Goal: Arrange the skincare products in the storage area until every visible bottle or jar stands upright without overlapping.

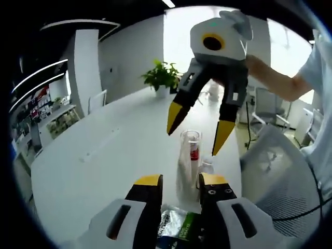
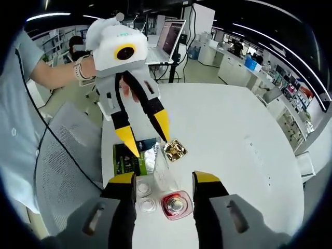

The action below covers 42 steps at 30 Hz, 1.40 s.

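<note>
On a white table [image 2: 244,135] in an open office, both tools, left [image 1: 179,188] and right [image 2: 163,185], agape above small bottles [image 1: 191,150].

Tall bottle [image 2: 160,168] between packets [image 2: 137,157] and jars [image 2: 176,204] — all on the table [image 2: 233,135], near its edge.

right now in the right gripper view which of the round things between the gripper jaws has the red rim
The jar nearest the right-hand jaw: red rim around a silvery top. The two small caps to its left are clear or white, and the tall bottle behind is clear.
</note>
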Available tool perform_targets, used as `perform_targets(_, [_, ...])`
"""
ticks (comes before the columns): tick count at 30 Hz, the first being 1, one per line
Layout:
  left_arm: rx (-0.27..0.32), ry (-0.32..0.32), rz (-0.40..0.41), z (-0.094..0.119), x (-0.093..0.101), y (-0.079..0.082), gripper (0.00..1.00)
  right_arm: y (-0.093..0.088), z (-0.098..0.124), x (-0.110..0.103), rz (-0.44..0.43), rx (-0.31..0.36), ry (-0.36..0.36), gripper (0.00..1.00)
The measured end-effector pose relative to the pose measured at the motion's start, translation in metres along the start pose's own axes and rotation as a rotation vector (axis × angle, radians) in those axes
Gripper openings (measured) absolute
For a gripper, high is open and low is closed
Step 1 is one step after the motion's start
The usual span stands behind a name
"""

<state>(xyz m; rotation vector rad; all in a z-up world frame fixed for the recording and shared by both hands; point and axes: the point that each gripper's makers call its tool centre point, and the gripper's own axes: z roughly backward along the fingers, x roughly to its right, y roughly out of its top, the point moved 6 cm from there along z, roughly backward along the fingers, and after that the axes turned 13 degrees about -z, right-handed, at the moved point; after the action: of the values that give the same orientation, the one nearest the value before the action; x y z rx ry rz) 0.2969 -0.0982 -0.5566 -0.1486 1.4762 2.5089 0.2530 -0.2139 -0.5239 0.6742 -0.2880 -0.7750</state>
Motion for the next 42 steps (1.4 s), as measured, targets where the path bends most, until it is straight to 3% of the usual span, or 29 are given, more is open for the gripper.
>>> perform_targets(5, [-0.032, 0.011, 0.02, 0.006, 0.003, -0.012, 0.31, -0.003, 0.003, -0.001, -0.023, 0.025, -0.034, 0.57])
perform_targets(9, [-0.08, 0.011, 0.034, 0.01, 0.008, -0.025, 0.4, -0.009, 0.007, -0.002, -0.05, 0.039, -0.069, 0.66])
perform_targets(11, [-0.091, 0.012, 0.04, 0.01, 0.011, -0.029, 0.39, -0.011, 0.008, -0.003, -0.065, 0.045, -0.077, 0.69])
perform_targets(25, [-0.173, 0.027, 0.076, 0.01, 0.033, -0.061, 0.5, -0.034, 0.018, -0.008, -0.161, 0.085, -0.132, 0.83])
perform_targets(33, [-0.213, 0.001, 0.115, 0.007, 0.049, -0.078, 0.63, -0.044, 0.021, -0.012, -0.205, 0.114, -0.149, 0.88])
perform_targets(42, [-0.275, 0.0, 0.14, 0.007, 0.061, -0.099, 0.69, -0.057, 0.021, -0.016, -0.262, 0.131, -0.179, 0.92])
